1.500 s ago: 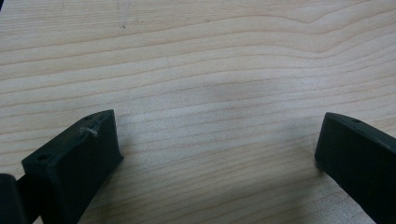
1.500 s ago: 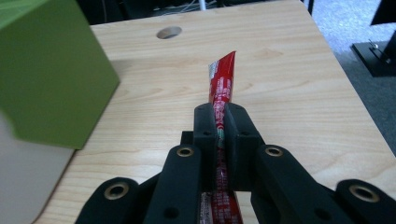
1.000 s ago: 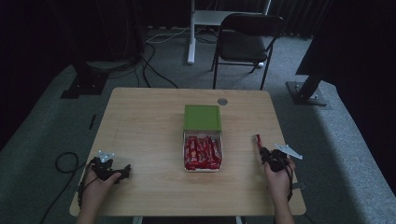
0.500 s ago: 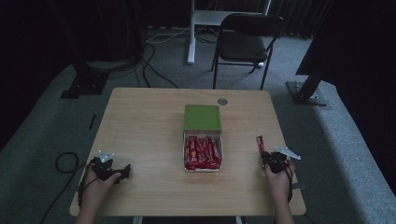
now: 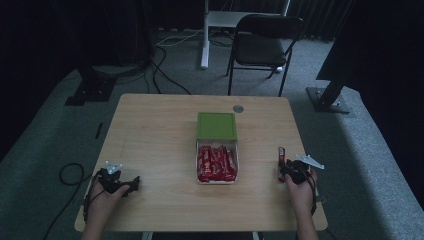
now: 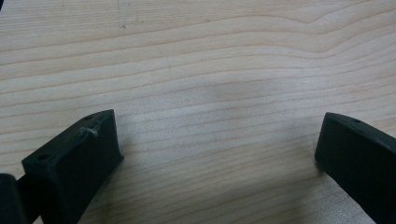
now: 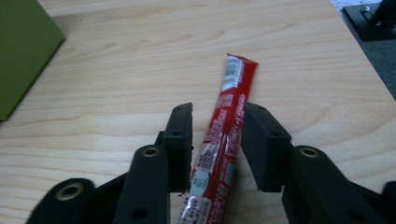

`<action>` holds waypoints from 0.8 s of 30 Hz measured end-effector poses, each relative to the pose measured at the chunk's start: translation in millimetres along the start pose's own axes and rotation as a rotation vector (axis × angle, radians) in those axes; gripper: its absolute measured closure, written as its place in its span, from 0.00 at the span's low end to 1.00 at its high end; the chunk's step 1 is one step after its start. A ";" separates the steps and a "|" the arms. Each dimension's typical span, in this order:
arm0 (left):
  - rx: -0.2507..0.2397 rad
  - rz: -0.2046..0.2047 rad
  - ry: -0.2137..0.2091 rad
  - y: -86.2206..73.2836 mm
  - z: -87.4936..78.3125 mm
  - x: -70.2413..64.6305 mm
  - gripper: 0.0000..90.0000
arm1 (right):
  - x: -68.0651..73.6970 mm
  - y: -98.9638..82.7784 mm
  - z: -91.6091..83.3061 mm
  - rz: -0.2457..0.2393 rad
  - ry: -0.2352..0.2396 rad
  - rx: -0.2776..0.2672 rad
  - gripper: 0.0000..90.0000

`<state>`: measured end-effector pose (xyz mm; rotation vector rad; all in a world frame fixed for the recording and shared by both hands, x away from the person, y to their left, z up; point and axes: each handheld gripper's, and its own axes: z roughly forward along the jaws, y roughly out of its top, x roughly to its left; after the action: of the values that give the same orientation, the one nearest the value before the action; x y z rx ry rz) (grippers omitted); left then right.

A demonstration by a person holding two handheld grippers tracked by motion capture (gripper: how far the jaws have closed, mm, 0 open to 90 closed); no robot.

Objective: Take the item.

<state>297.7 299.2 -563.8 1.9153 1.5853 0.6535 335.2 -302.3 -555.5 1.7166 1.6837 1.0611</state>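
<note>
A red stick packet [image 7: 233,88] lies flat on the wooden table [image 5: 150,140] near its right edge, also seen as a thin red strip [image 5: 281,155] in the high view. My right gripper [image 7: 217,135] straddles the packet's near half. Its jaws have just been opening and stand a little apart from the wrapper, so it is open with the packet between them. In the high view the right gripper [image 5: 283,170] sits right of the box. My left gripper [image 6: 217,154] rests wide open over bare wood at the table's near left [image 5: 132,184].
A white box [image 5: 197,165] holding several red packets stands mid-table, with its green lid [image 5: 216,125] lying just behind it. The lid's corner [image 7: 21,51] shows at the left of the right gripper view. A dark chair [image 5: 262,42] stands beyond the table.
The right gripper's jaws have opened off the red packet, which now lies on the table. The left gripper has not moved.
</note>
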 end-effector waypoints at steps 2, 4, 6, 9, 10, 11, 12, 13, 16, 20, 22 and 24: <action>0.000 0.000 0.000 0.0 0.0 0.0 0.00 | 1.9 3.4 -2.4 -0.014 0.017 -0.004 0.65; 0.000 0.000 0.000 0.0 0.0 0.0 0.00 | 3.7 5.0 -4.3 -0.014 0.023 -0.010 0.65; 0.000 -0.001 0.000 0.0 0.0 0.0 0.01 | 5.8 6.2 -6.0 -0.027 0.027 -0.016 0.64; 0.000 0.000 0.000 0.0 0.0 0.0 0.01 | 9.6 6.5 -7.7 -0.048 0.046 -0.033 0.62; 0.000 0.000 0.000 0.0 0.0 0.0 0.01 | 11.2 6.3 -8.3 -0.052 0.055 -0.035 0.60; 0.001 0.001 0.000 0.0 -0.1 0.1 0.01 | 12.2 6.3 -8.6 -0.053 0.065 -0.032 0.59; 0.001 0.001 0.000 0.0 0.0 0.1 0.01 | 14.0 6.3 -8.8 -0.052 0.090 -0.026 0.58; 0.001 0.001 0.000 0.0 -0.1 0.1 0.01 | 15.0 6.1 -9.2 -0.049 0.100 -0.026 0.58; 0.001 0.001 0.000 0.0 -0.1 0.1 0.01 | 18.2 5.7 -10.1 -0.061 0.124 -0.028 0.57; 0.002 0.002 0.000 0.0 -0.1 0.1 0.01 | 21.6 5.3 -11.4 -0.082 0.149 -0.026 0.52; 0.001 0.001 0.000 0.0 -0.1 0.1 0.01 | 23.9 4.8 -11.7 -0.091 0.172 -0.031 0.50; 0.001 0.001 0.000 0.0 -0.1 0.1 0.00 | 24.8 4.7 -12.1 -0.094 0.176 -0.032 0.49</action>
<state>297.7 299.3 -563.8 1.9168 1.5851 0.6533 326.4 -280.5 -540.5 1.5463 1.8255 1.2179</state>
